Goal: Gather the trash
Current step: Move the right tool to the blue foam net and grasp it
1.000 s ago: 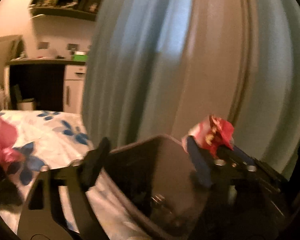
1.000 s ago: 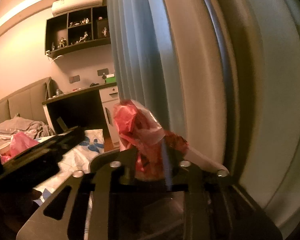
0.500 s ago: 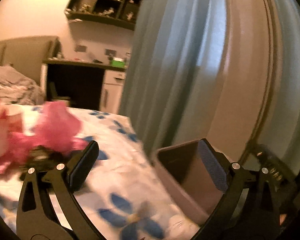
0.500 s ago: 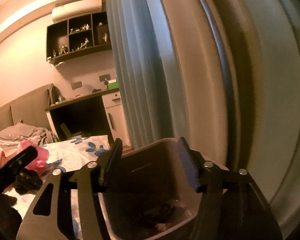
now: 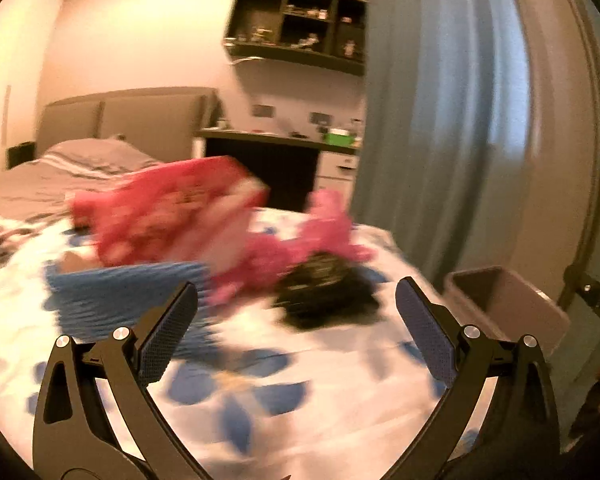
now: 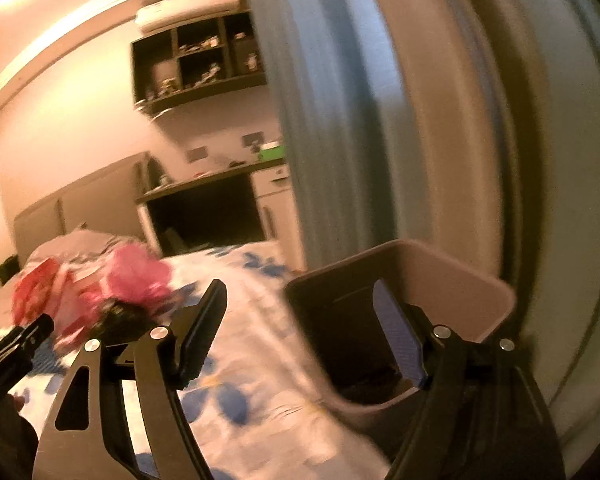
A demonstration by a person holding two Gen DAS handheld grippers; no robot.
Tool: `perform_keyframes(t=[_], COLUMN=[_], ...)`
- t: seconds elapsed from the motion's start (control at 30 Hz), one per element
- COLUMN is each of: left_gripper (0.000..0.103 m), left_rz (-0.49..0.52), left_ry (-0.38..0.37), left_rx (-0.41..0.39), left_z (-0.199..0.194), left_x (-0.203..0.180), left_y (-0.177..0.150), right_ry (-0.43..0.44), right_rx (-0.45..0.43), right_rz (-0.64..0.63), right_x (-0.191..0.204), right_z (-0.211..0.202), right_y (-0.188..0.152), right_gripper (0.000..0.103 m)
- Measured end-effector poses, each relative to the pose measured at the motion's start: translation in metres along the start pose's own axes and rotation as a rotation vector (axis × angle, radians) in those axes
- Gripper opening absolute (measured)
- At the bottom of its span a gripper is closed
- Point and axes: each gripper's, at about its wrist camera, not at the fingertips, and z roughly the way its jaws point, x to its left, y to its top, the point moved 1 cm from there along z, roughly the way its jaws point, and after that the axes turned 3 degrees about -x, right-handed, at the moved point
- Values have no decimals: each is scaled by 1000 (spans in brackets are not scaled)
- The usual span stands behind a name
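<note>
Both the left gripper [image 5: 296,320] and right gripper [image 6: 300,332] are held apart, empty; the red wrapper [image 5: 168,216] is laid lengthwise across the bed [image 5: 300,400].

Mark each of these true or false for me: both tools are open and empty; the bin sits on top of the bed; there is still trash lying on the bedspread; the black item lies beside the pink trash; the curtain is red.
1. Both tools are open and empty. True: the left tool and right tool hold nothing.
2. The bin sits on the bed. False: it stands beside the bed, by the curtain.
3. Trash still lies on the bedspread. True: a red wrapper and pink trash remain.
4. The black item lies beside the pink trash. True.
5. The curtain is red. False: it is blue-grey.
</note>
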Motion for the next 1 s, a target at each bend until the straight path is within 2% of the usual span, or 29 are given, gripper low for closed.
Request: perform_keyframes(t=[0.27, 0.53, 0.8, 1.0], left_gripper=[97, 97, 97, 97], left_rz=[-85, -134, -170, -175], left_ry=[171, 276, 312, 319], left_rx=[-5, -35, -35, -36], left_z=[-30, -52, -63, -62], left_x=[89, 145, 182, 192], left_y=[0, 5, 0, 0], right_ry=[181, 371, 495, 573], right_rx=[83, 168, 254, 330], right_rz=[-73, -168, -201, -226], right_x=[85, 169, 226, 252], right_z=[7, 23, 51, 70], right_y=[-28, -55, -69, -73], right_gripper=[74, 74, 74, 72])
